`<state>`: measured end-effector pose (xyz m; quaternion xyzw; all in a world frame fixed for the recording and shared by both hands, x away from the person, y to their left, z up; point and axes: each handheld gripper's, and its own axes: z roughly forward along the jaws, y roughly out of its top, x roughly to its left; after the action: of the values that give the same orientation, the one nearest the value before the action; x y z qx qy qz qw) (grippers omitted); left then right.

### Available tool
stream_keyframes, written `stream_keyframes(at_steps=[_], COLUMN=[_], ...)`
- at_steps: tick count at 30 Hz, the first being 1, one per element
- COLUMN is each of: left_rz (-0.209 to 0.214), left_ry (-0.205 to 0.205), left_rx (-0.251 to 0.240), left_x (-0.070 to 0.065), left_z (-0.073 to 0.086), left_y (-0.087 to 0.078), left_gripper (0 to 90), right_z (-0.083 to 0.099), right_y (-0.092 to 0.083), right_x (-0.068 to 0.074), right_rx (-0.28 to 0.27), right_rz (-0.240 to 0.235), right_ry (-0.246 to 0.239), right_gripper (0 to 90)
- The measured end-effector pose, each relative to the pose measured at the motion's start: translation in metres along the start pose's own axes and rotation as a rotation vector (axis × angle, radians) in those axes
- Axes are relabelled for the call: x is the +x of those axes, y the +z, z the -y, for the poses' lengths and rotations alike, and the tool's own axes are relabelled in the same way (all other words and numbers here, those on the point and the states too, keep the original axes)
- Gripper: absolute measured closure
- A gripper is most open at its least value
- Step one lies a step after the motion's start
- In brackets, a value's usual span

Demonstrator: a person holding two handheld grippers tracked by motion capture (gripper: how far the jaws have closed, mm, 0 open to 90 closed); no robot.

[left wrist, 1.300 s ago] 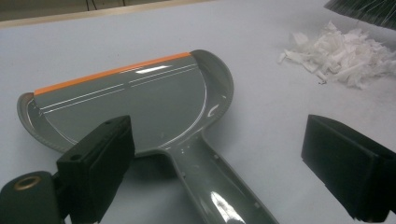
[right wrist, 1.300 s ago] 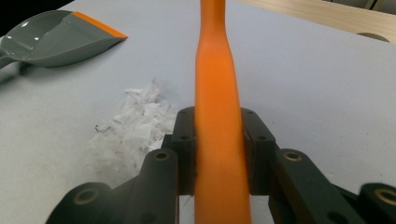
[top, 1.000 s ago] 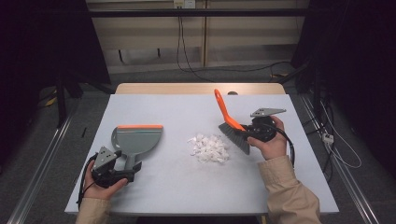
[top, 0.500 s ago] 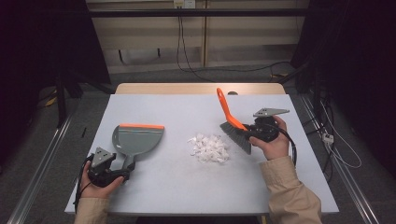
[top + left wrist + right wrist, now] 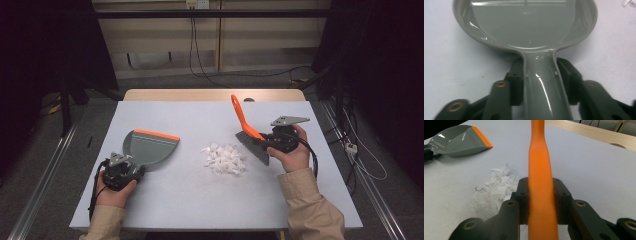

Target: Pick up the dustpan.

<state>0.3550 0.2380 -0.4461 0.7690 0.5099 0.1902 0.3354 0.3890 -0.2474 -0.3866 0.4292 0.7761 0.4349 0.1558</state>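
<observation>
A grey dustpan (image 5: 150, 147) with an orange lip lies flat on the pale table, left of centre. My left gripper (image 5: 131, 170) has just been closing, and its pads now press both sides of the dustpan handle (image 5: 541, 82) behind the pan (image 5: 529, 22). Right of centre, my right gripper (image 5: 267, 142) is shut on the orange handle (image 5: 540, 157) of a hand brush (image 5: 247, 132). The brush's dark bristles rest on the table beside a pile of white paper scraps (image 5: 223, 158). In the right gripper view the scraps (image 5: 495, 187) lie left of the jaws, with the dustpan (image 5: 456, 141) farther off.
The pale tabletop (image 5: 200, 200) has bare room in front of and behind the scraps. A wooden table edge (image 5: 215, 95) adjoins its far side. Cables run on the floor to the right (image 5: 350, 150), and metal rails flank both sides.
My left gripper's jaws have closed on the dustpan handle, and the dustpan has turned slightly so its orange lip slants. The right hand with the brush has barely moved.
</observation>
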Motion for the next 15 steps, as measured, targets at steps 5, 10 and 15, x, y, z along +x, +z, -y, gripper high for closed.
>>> stream_keyframes(at_steps=[5,10,15], left_rz=[0.002,0.037,0.173], left_ry=[0.014,0.085,0.157], left_rx=[-0.014,-0.055,-0.077], left_x=[0.006,0.007,0.002], left_z=[-0.002,-0.007,-0.008], left_y=[-0.002,-0.017,-0.036], left_gripper=[62.7,62.8,62.7], right_z=[0.002,0.002,0.001], right_y=[0.0,-0.001,0.001], right_x=[-0.001,-0.002,-0.001], right_rx=[0.002,-0.011,-0.015], right_rz=[0.003,0.011,0.011], right_ry=[0.001,0.008,0.004], right_gripper=[71.6,71.6,71.6])
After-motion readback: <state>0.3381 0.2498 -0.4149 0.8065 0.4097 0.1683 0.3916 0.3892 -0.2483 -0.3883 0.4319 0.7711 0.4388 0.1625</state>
